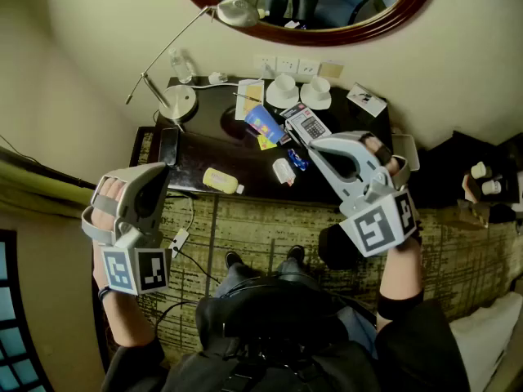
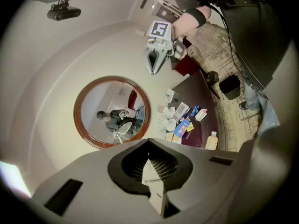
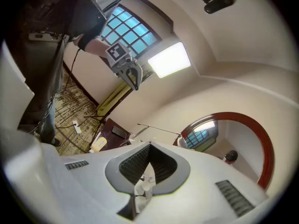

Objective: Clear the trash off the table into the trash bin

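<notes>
On the dark table [image 1: 204,158] lie a pale yellow bottle [image 1: 221,180], a small white bottle [image 1: 283,171], a blue wrapper [image 1: 297,160], a blue packet [image 1: 263,122] and a yellow packet [image 1: 267,142]. My left gripper [image 1: 157,172] hovers shut and empty above the table's left front corner. Over the table's right front, my right gripper [image 1: 315,146] is also shut with nothing in it. In the left gripper view the jaws [image 2: 148,164] meet, and the table's litter [image 2: 184,125] lies far ahead. The right gripper view shows closed jaws [image 3: 144,176]. A black bin [image 2: 230,86] stands on the carpet.
A desk lamp [image 1: 176,100], a clear water bottle [image 1: 181,66], two upturned white cups [image 1: 283,91], a keypad device [image 1: 309,125] and a phone [image 1: 168,145] share the table. An oval mirror [image 1: 327,15] hangs above. A cable with a plug [image 1: 178,241] lies on the patterned carpet.
</notes>
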The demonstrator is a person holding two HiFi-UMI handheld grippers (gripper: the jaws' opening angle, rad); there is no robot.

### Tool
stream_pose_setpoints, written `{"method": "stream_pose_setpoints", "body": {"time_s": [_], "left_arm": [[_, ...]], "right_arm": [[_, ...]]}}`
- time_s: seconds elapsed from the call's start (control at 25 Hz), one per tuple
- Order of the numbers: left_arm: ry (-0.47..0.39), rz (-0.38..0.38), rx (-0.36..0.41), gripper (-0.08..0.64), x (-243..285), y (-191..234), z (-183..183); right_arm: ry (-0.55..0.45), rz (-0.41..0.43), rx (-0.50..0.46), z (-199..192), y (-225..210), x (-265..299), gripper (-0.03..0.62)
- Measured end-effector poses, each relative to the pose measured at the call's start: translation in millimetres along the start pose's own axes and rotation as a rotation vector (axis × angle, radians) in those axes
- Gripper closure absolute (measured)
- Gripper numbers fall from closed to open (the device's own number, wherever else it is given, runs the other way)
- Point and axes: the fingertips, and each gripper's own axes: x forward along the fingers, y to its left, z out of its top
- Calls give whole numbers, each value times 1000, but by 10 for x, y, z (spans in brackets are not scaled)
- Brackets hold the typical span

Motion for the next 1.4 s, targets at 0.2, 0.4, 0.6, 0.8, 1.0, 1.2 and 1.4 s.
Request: {"method": "stream_pose_setpoints", "body": {"time_s": [0.2,0.4,0.6,0.8,1.0,1.2,1.4], "left_arm": [[-108,9,-188,560,315,-56,317],[-205,-4,-372,560,665,-189,594],[-275,-52,-665,560,958,-368,715],[-346,-63,-1019,560,1103,-527,613],[-341,-56,-1214,560,1226,-871,461],[-275,-57,-1279,560,1346,-1195,346],[-245,-66,-1319,560,1411,-1339,250]], "right_arm": [[5,-67,146,-347,-153,-206,585],[11,-157,295,-693,-150,-388,586],[35,-263,507,-1147,-5,-574,586],[25,-379,793,-1617,233,-696,586],[-6,-526,1100,-2056,586,-775,587],[51,-604,1238,-2319,911,-823,586],[96,-579,1263,-2404,1127,-778,586]]}}
